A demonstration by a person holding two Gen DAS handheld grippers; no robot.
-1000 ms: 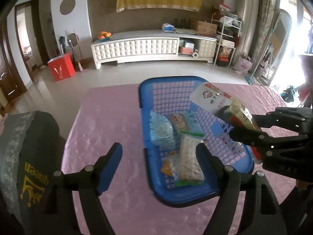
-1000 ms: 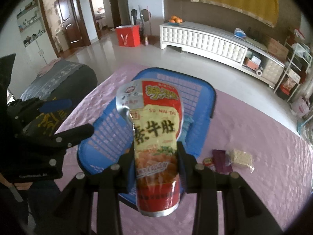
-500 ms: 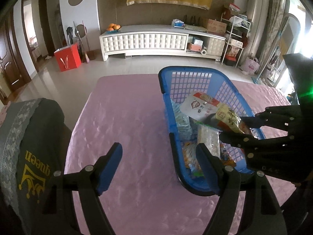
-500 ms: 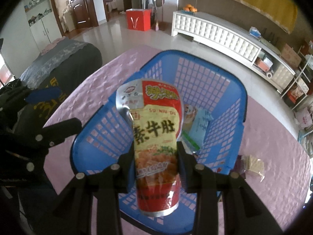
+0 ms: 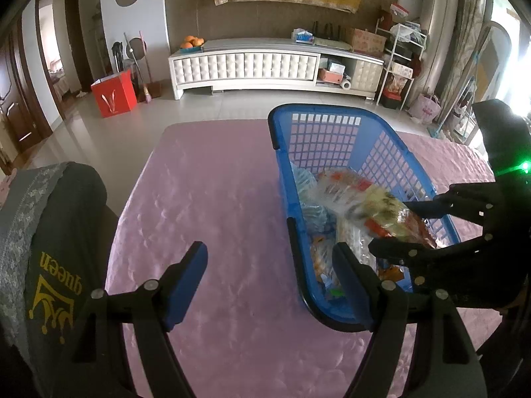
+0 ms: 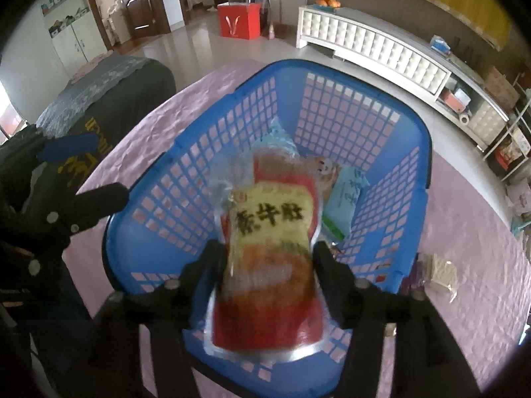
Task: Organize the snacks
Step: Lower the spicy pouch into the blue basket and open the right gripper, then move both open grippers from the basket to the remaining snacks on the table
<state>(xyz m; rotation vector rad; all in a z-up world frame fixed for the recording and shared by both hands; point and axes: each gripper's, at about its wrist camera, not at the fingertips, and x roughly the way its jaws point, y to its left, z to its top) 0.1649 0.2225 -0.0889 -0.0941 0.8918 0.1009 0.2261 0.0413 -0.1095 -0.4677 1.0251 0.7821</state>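
A blue plastic basket (image 5: 332, 126) stands on the pink tablecloth (image 5: 215, 199) and holds several snack packs. A red and yellow snack pouch (image 6: 268, 258) lies blurred between the spread fingers of my right gripper (image 6: 267, 255), over the basket (image 6: 348, 109); the jaws stand wider than the pouch. The pouch (image 5: 375, 205) and right gripper (image 5: 415, 229) also show in the left wrist view. My left gripper (image 5: 268, 278) is open and empty, just left of the basket's near corner.
Two small snack packs (image 6: 438, 272) lie on the cloth right of the basket. A dark chair back (image 5: 56, 248) stands at the table's left edge. A white cabinet (image 5: 252, 63) and red box (image 5: 113, 98) are far behind.
My right gripper has lowered the pouch into the basket and its fingers have spread apart; the pouch now looks blurred and loose. The left gripper has shifted a little left of the basket.
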